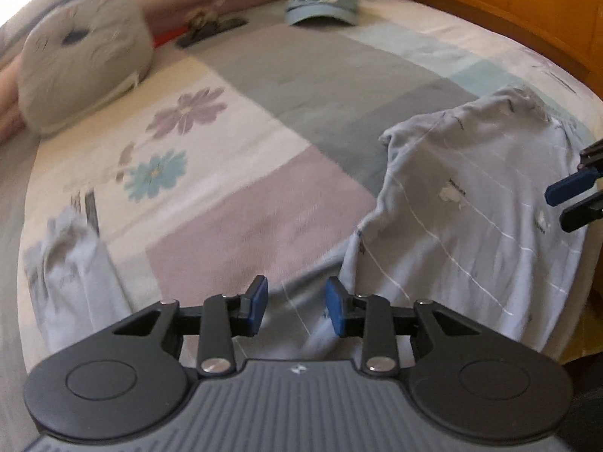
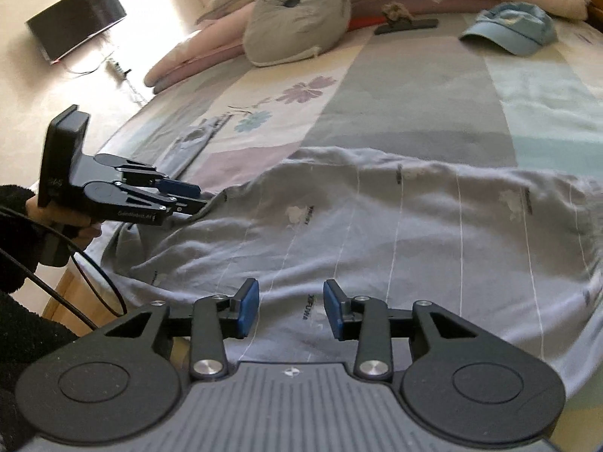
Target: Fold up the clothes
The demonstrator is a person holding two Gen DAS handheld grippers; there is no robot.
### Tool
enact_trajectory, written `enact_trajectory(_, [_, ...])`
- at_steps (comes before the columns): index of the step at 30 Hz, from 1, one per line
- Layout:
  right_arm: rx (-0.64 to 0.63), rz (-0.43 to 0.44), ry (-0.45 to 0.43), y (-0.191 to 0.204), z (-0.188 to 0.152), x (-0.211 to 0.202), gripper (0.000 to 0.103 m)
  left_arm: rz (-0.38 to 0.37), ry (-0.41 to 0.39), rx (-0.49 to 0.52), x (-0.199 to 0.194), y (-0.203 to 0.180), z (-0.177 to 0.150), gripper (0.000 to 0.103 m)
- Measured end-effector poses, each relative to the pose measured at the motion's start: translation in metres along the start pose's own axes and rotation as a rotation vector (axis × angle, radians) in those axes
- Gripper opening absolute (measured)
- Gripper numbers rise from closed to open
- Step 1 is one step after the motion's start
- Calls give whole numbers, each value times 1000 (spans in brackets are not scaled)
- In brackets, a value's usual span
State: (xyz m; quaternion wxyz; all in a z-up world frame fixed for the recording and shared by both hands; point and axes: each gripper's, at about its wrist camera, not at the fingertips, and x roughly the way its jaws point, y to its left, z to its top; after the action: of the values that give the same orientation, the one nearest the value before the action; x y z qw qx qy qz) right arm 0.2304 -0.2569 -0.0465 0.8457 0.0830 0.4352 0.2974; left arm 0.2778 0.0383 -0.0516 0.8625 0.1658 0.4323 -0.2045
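On my bed [image 2: 414, 86] the pale blue-grey shirt [image 2: 377, 226] lies spread out with wrinkles, its long side running across my right wrist view from nine to three o'clock. I judge the folding has barely begun: no flat, squared fold shows yet, one edge is only bunched up at the left, and the whole garment is left to fold. A second pale garment [image 1: 71, 263] lies crumpled at about eight o'clock in my left wrist view, untouched as far as I can tell.

Starting at the left, my left hand-held gripper [image 2: 188, 197] is seen from the side at nine o'clock in the right view, my hand [image 2: 56, 218] wrapped round its grip, pointing down toward the shirt's bunched left edge. Its tips sit right at that edge. In its own view the blue pads [image 1: 258, 303] stand apart with only cloth lying below them, so I read it as released, not grasping.

Further right, my right hand-held gripper [image 2: 290, 309] hovers tilted down over the near hem at six o'clock. Its pads are parted too, nothing pinched between them: released.

At twelve o'clock sit a grey pillow [image 2: 297, 19] and, toward one o'clock, a blue cap [image 2: 516, 34].
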Motion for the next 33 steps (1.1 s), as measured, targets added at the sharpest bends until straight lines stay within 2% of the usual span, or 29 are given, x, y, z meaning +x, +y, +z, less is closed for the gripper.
enact_trajectory(3, [16,-33,5,10,3,6,43,-79,-43,4,1,6,12,34])
enact_trajectory(7, [14,-70,6,29,12,14,48,-286,-77,-62,4,14,16,36])
enact_trajectory(11, [14,-122,22,47,18,22,48,-435,-54,-84,15,15,6,36])
enact_trajectory(15, [25,-167,23,63,23,26,49,-508,-68,-90,17,24,5,37])
enact_trajectory(17, [35,-185,19,69,25,27,50,-571,-61,-111,21,32,7,45])
enact_trajectory(18, [40,-197,18,71,26,27,50,-599,-45,-116,26,35,7,45])
enact_trajectory(21, [56,-226,21,76,30,29,50,-601,-34,-101,33,34,9,45])
enact_trajectory(26, [69,-259,26,82,31,26,55,-668,-60,-119,44,31,27,45])
enact_trajectory(30, [83,-272,30,77,27,23,55,-677,-99,-119,58,19,47,45])
enact_trajectory(33, [85,-264,27,69,25,22,55,-671,-79,-150,70,11,58,45])
